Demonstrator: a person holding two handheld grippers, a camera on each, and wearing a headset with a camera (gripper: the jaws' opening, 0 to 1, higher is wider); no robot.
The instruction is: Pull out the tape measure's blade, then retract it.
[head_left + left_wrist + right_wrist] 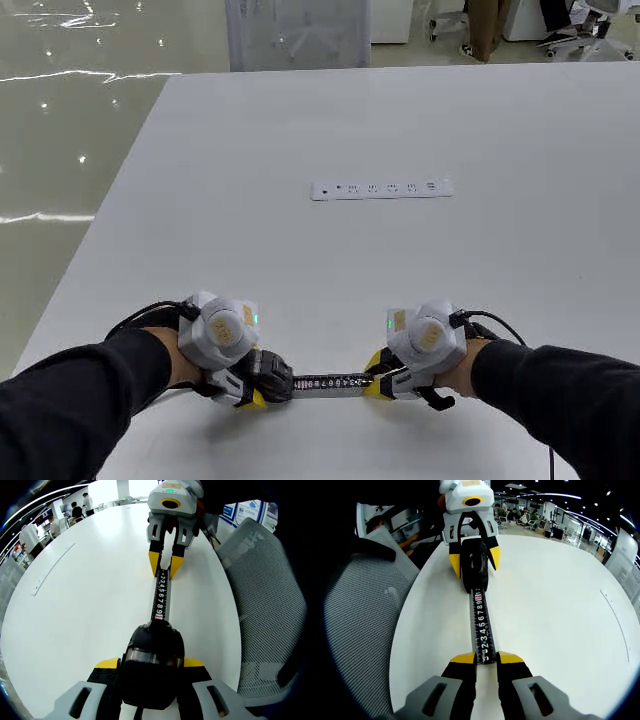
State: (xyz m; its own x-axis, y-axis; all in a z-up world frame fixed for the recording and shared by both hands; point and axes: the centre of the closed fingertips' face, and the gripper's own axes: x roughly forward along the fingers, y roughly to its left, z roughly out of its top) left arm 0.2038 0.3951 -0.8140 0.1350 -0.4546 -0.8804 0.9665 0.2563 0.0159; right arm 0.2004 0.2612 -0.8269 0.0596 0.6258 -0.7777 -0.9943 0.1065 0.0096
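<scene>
Both pairs of jaws pinch: left gripper (151, 664) the tape measure case (473, 565), right gripper (486, 659) the blade (480, 620) printed 3–9.

Grippers: two; a left gripper (152, 664) and a right gripper (486, 659)
Jaws: two on each gripper; four in all, each tipped yellow
Tape measure (152, 672): one; black case
Blade (482, 625): one; one row of printed numbers
Power strip (381, 188): one; white; its sockets too small to count
Table (400, 120): one; white
Mesh chair (265, 605): one; grey
Sleeves (70, 400): two; dark
People in the background: several; too small to count
</scene>
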